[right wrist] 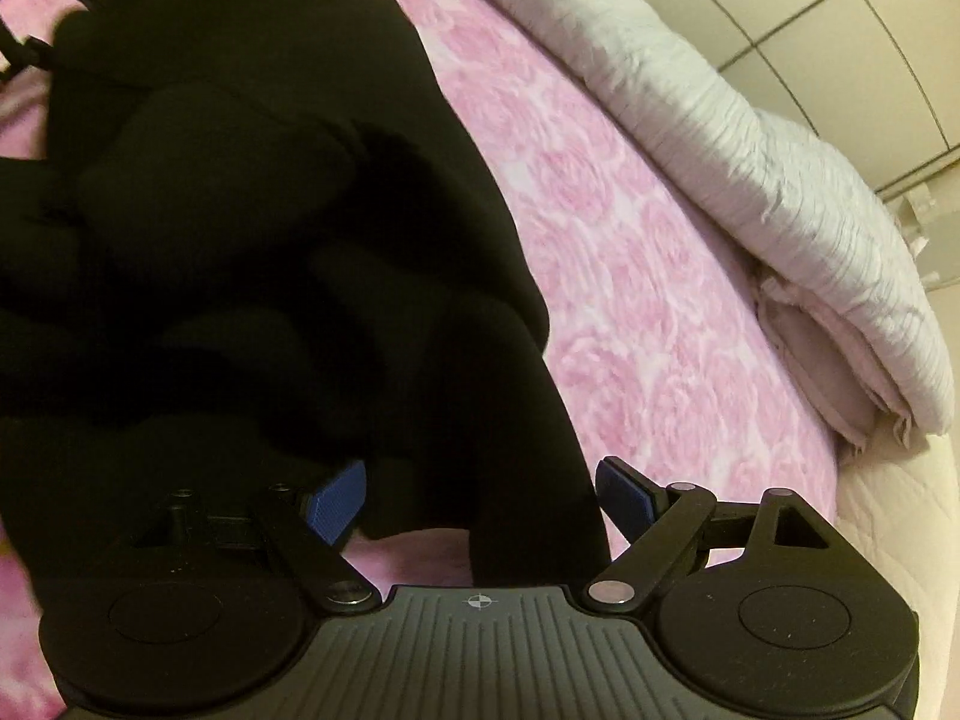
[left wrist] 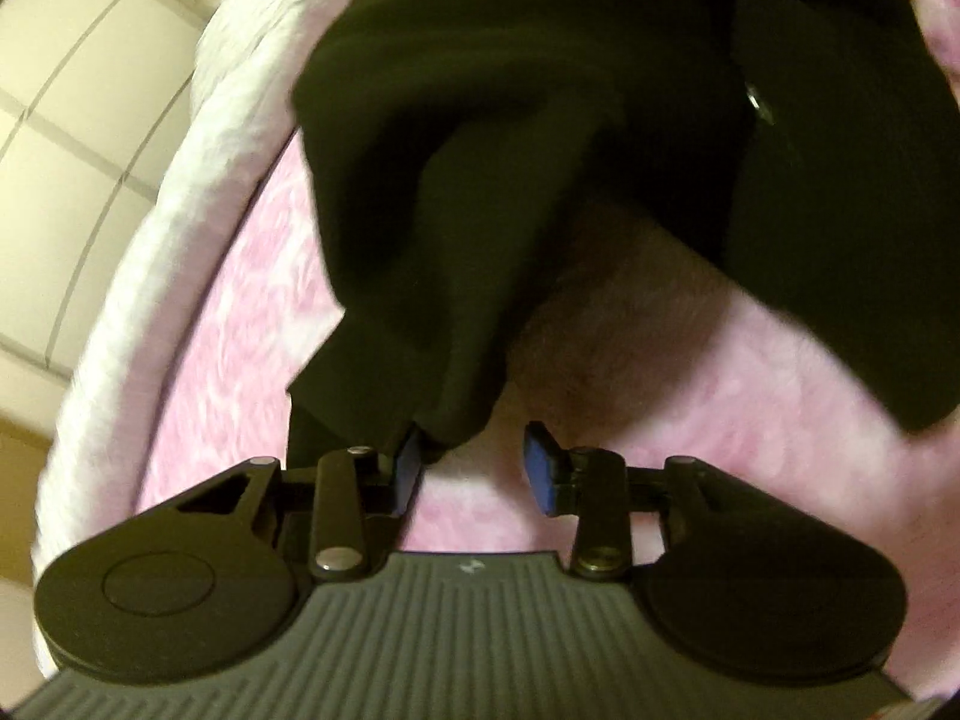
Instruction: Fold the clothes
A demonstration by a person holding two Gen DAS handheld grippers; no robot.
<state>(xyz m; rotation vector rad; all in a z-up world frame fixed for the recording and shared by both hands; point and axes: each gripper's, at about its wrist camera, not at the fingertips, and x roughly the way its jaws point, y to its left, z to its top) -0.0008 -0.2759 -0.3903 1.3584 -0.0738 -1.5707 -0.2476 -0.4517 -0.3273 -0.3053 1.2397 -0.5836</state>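
My left gripper (left wrist: 474,462) stands open, black garment (left wrist: 510,180) brushing one pad, unpinched. My right gripper (right wrist: 480,501) gapes wide, cloth loose between. The garment lies heaped on the pink rose blanket (right wrist: 630,252); a white duvet (right wrist: 750,138) bunches along the edge.

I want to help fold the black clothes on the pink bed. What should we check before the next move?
1. Black garment lies on the pink blanket: ok.
2. Garment flat: not ok, bunched.
3. Left hand-held gripper open: ok, cloth touches one pad, no pinch.
4. Right hand-held gripper open: ok, cloth between the pads, not pinched.
5. White quilt away from the garment: ok.
6. Which garment it is: cannot tell.
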